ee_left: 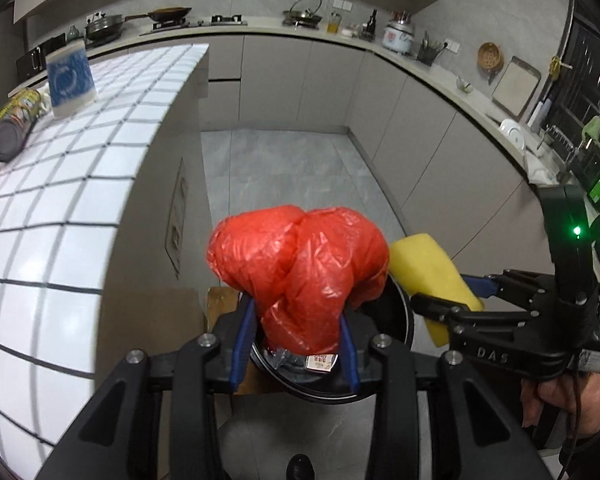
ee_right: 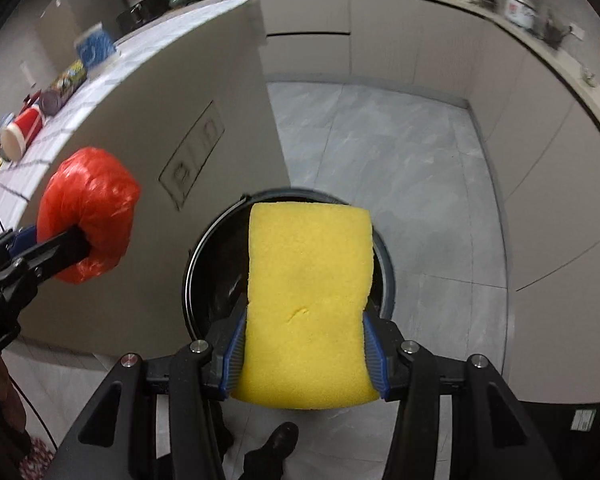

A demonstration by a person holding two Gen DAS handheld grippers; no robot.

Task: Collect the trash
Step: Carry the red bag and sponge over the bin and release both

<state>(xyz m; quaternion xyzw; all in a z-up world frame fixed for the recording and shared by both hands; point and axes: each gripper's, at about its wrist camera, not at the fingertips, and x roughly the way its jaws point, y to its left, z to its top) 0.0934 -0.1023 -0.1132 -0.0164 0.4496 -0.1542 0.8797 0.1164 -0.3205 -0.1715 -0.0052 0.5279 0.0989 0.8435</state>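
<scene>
**Both loads over the bin — sponge is the better lined up**

Your right tool [ee_right: 304, 356] is pinching the yellow sponge [ee_right: 308, 300] by its near end, blue pads squeezing both long edges. The sponge's long axis runs straight fwd from the tool, and its far end hangs over the open mouth of the black bin [ee_right: 204, 264] on the floor. In the right wrist view the bin opening sits directly behind/below the sponge, so a drop from there looks like it'd land inside.

Your left tool [ee_left: 296, 340] is clamped on the neck of the red plastic bag [ee_left: 296, 264], w/ the puffed bulk sticking out past the fingertips. From the left wrist view the bin rim [ee_left: 400, 316] shows under and to the right of the bag; from the right wrist view the bag [ee_right: 88, 216] sits to the left of the bin, apart from the rim, not clearly over the opening.

So: right hand nearer to release. Left prob needs a shift rightward toward the sponge side before letting go, else the bag may catch the rim or miss.

More trash on the tiled surface [ee_left: 100, 160] to your left: a can [ee_left: 14, 124], a blue-white packet [ee_left: 70, 80], a red cup [ee_right: 22, 130].
</scene>
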